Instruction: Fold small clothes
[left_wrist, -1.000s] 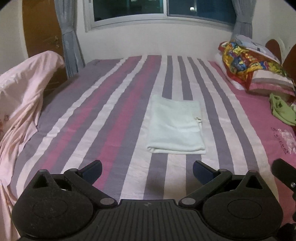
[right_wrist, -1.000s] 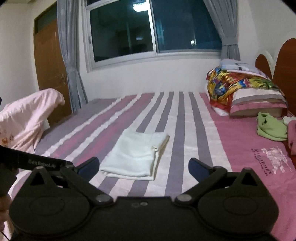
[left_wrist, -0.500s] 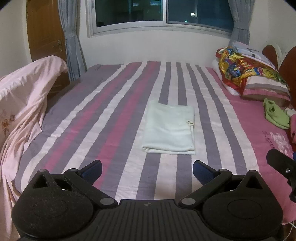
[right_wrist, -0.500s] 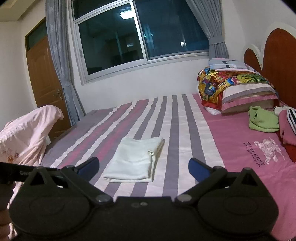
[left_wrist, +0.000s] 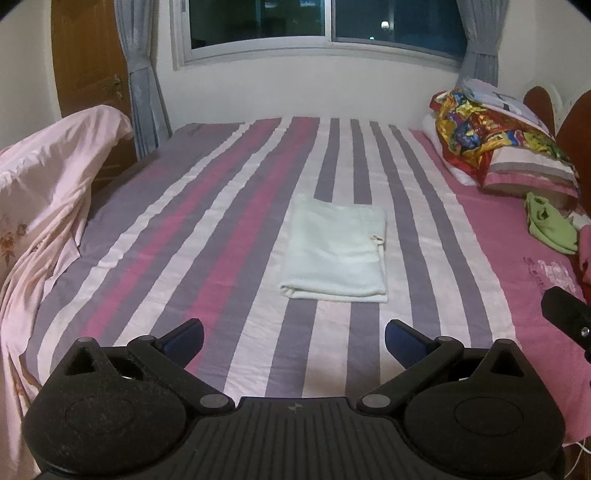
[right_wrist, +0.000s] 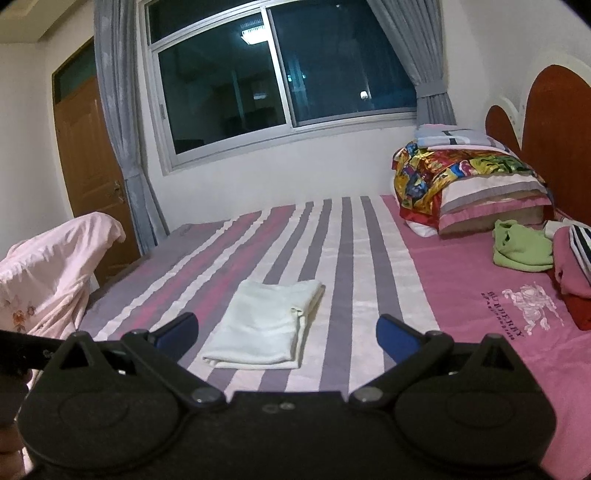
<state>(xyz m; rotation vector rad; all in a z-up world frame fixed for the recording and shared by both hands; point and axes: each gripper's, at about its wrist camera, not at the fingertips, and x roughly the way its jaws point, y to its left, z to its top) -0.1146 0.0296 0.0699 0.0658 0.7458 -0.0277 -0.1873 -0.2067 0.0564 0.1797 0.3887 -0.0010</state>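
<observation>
A white garment (left_wrist: 338, 249) lies folded into a flat rectangle on the striped bed sheet (left_wrist: 207, 236), near the middle of the bed. The right wrist view shows the same white garment (right_wrist: 264, 328) just beyond the fingers. My left gripper (left_wrist: 294, 341) is open, held back from the garment's near edge with nothing between its blue pads. My right gripper (right_wrist: 286, 332) is open too, raised above the bed, empty. The right gripper's black body (left_wrist: 567, 317) shows at the right edge of the left wrist view.
A green garment (right_wrist: 521, 247) and a pile of pink, red and striped clothes (right_wrist: 574, 266) lie at the right by the pillows (right_wrist: 476, 188) and wooden headboard (right_wrist: 554, 140). A pale pink cloth (left_wrist: 48, 206) drapes over something at the bed's left side. Window and door stand behind.
Both grippers have drawn back and tilted upward from the folded white garment, which has stayed still. The right view now shows more window and wall. Both stay open.
</observation>
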